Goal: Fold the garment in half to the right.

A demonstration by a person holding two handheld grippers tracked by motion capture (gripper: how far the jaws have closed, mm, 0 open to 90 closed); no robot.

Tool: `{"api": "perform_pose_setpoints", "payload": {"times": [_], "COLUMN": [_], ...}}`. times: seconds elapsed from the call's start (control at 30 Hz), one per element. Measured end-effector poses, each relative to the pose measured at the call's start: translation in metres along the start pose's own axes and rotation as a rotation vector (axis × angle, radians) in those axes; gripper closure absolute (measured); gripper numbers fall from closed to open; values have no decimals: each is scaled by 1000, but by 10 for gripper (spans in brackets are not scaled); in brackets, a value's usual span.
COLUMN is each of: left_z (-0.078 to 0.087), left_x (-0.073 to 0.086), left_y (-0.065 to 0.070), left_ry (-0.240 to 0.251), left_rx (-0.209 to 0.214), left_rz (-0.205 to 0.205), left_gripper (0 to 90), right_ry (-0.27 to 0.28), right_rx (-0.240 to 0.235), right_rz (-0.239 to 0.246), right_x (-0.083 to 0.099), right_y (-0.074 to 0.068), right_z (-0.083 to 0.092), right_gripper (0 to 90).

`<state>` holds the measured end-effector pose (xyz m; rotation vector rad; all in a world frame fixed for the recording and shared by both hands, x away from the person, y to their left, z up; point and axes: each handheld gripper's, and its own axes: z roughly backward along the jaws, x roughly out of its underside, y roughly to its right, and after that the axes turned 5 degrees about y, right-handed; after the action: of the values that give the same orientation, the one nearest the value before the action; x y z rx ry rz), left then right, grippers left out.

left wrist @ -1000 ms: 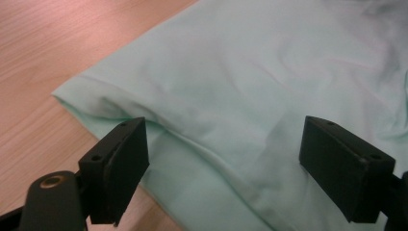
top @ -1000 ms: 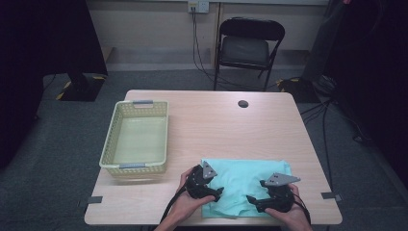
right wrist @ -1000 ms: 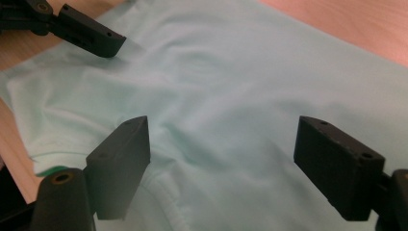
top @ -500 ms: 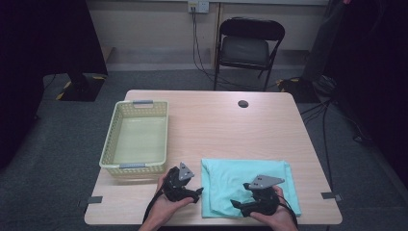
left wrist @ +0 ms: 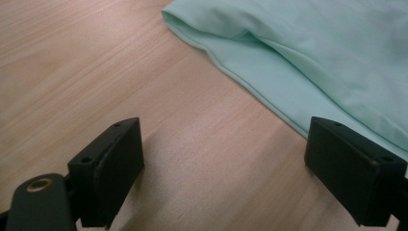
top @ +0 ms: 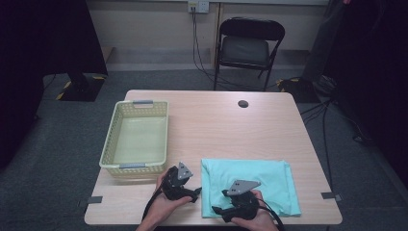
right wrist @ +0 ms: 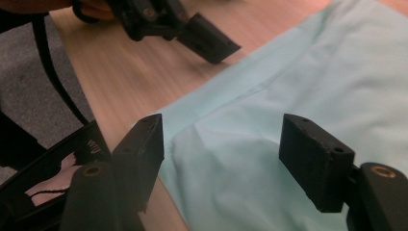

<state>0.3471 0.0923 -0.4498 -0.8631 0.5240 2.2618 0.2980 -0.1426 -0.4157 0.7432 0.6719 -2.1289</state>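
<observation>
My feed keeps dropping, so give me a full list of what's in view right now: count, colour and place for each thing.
cloth: one, mint green, folded flat on the table's near right part.
basket: one, pale yellow plastic with grey handles, empty, on the table's left side.
small round thing: one, black, near the table's far edge.
table: one, light wood.
folding chair: one, black, beyond the table.
cables: dark, from a wall socket down to the floor.
left gripper: one, black, jaws open over bare wood beside the cloth's edge.
right gripper: one, black, jaws open and just been closing, over the cloth's near left corner.
</observation>
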Motion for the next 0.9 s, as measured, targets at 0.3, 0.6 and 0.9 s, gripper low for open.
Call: {"api": "perform_pose_setpoints", "payload": {"times": [0.3, 0.6, 0.9], "left_z": [-1, -2, -5], "left_x": [0, -2, -1], "left_y": [2, 3, 2], "left_ry": [1, -7, 8], "left_rx": [-6, 2, 9], "left_rz": [5, 0, -5], "left_gripper": [122, 116, 72], "right_ry": [-28, -30, -4], "right_rx": [-57, -72, 24], "right_rz": [40, 61, 104], "right_x": [-3, 1, 6], "right_y": [-13, -17, -23], "right_z": [-15, -20, -22], "right_gripper": [279, 323, 505]}}
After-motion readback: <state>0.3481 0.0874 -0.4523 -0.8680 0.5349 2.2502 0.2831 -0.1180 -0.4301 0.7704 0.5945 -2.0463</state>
